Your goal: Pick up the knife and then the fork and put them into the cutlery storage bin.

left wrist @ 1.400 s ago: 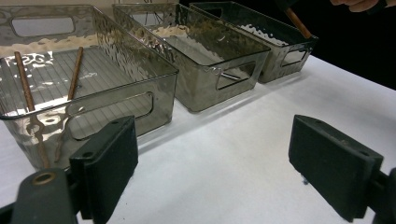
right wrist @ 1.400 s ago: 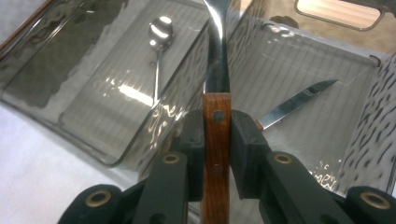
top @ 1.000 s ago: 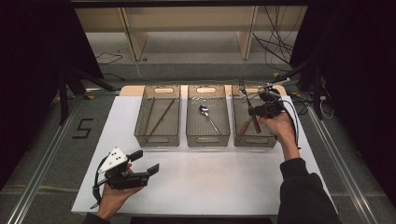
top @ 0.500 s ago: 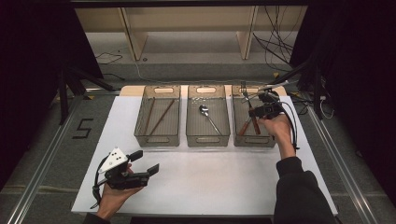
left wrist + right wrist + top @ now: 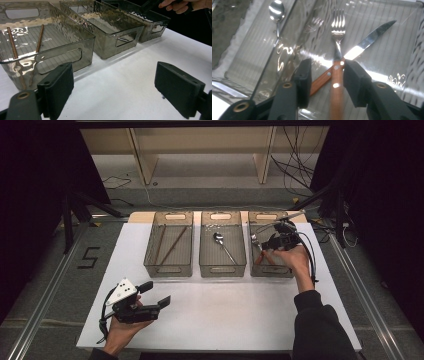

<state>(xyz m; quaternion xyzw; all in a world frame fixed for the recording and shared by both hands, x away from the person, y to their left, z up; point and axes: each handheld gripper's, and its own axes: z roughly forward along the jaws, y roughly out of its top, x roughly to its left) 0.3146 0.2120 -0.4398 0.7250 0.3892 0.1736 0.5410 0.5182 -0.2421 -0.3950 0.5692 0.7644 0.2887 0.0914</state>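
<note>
My right gripper hangs in the right clear bin. In the right gripper view its jaws have just been opening. A wooden-handled fork lies between them on the bin floor, crossed over a wooden-handled knife. The pads stand off the fork's handle. A spoon lies in the middle bin. My left gripper is held level over the table's front left, open and with nothing between its jaws.
The left bin holds two brown chopsticks, which also show in the left gripper view. The white table spreads in front of the bins. Cables and a shelf frame lie beyond the far edge.
The right hand has stayed over the right bin with only a slight shift. The left hand has kept still.
</note>
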